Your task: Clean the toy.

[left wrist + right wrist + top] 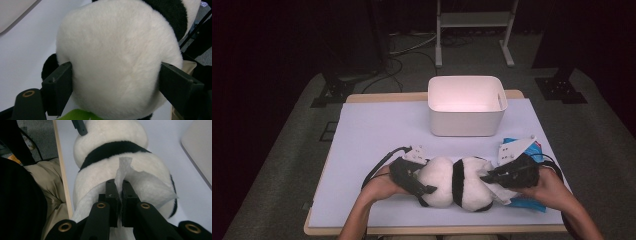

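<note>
On the near half of the table lies a plush panda, on its side, between the two grippers and well short of the white bin at the far edge.

Left gripper: jaws spread wide and pressed against both flanks of the panda's white rounded end; in the left gripper view the plush bulges between the two jaws, so this reads as a firm hold, steadying the toy.

Right gripper: jaws nearly closed, pinching a thin white wipe. In the right gripper view the sheet rises from between the jaws and drapes over the panda's white fur just below the black band. A blue packet lies on the table just beside this gripper, partly under it; likely the wipe pack, though its print cannot be read.

Assessment of progress: the work in hand appears to be wiping the toy. Done, as far as shown: toy secured, wipe taken up and brought onto the fur. Outstanding: most of the surface, since the sheet covers one patch. Whether any fur has been cleaned cannot be told; no soiling is visible. The bin is empty and plays no part at present; it may be for the toy or the used wipe.
</note>
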A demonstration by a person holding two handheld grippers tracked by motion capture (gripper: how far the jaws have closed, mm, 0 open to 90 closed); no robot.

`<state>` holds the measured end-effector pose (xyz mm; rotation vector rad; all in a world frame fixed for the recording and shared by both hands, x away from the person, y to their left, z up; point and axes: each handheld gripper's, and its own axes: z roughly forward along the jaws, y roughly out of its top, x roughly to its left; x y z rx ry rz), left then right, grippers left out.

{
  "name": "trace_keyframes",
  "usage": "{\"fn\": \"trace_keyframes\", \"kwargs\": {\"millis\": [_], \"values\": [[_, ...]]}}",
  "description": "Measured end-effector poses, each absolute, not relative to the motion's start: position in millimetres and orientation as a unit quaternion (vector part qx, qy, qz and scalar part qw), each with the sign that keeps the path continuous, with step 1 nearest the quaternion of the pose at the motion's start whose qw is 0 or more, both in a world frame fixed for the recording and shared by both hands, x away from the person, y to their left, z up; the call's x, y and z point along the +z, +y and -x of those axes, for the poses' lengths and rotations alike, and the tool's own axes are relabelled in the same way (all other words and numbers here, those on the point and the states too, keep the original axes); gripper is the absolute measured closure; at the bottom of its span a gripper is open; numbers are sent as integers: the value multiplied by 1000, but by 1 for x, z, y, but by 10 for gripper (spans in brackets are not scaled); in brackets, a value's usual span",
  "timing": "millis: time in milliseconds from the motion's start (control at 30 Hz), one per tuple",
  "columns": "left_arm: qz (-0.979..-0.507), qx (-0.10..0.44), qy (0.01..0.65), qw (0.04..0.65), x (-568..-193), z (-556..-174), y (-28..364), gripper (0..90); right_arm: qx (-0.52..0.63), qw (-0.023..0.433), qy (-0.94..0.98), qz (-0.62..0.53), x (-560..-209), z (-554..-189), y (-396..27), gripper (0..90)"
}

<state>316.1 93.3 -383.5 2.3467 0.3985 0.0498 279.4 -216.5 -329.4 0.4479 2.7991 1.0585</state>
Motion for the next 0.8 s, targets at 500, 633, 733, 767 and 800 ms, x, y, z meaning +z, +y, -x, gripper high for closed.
{"fn": "trace_keyframes", "kwargs": {"millis": [500, 633, 733, 767, 800], "values": [[-914, 17, 161, 372, -383, -317, 91, 169, 344, 54, 931, -113, -334, -273, -190, 850], [-914, 17, 160, 372, -383, -317, 92, 168, 342, 54, 932, -109, -337, -273, -187, 850], [-907, 11, 170, 384, -383, -319, 93, 161, 342, 55, 931, -111, -340, -278, -193, 860], [-905, 11, 170, 389, -383, -320, 93, 159, 340, 58, 931, -115, -341, -279, -195, 861], [-904, 12, 169, 392, -382, -320, 93, 151, 342, 58, 931, -118, -343, -281, -198, 863]]}}
